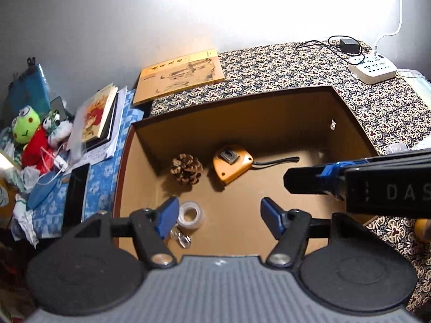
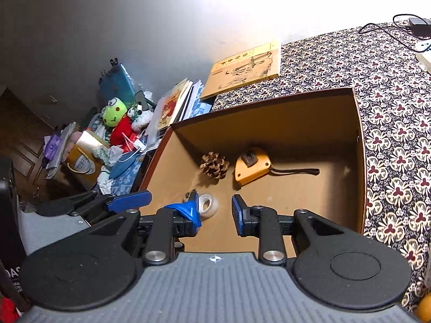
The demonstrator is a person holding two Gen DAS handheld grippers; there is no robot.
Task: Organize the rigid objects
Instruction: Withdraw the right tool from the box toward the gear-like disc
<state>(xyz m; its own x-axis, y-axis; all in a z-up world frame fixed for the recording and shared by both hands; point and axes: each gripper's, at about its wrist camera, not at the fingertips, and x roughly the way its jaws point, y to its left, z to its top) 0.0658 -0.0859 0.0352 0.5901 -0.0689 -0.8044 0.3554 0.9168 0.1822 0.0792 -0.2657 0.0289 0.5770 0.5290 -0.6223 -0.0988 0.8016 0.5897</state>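
Patterned cloth (image 1: 269, 64) covers the bench under an open cardboard box (image 1: 242, 118); inside it lie a pine cone (image 1: 186, 168), a yellow tape measure (image 1: 232, 167), a clear tape roll (image 1: 191, 213) and small metal pieces (image 1: 181, 238); the left hand-held gripper (image 1: 218, 214) hangs over the box, fingers spread, holding nothing; the right hand-held gripper (image 2: 215, 211) likewise hangs spread and empty beside it; a yellow book (image 1: 179, 74) lies behind the box.

Grey wall (image 1: 94, 21), patterned tablecloth (image 1: 282, 64).
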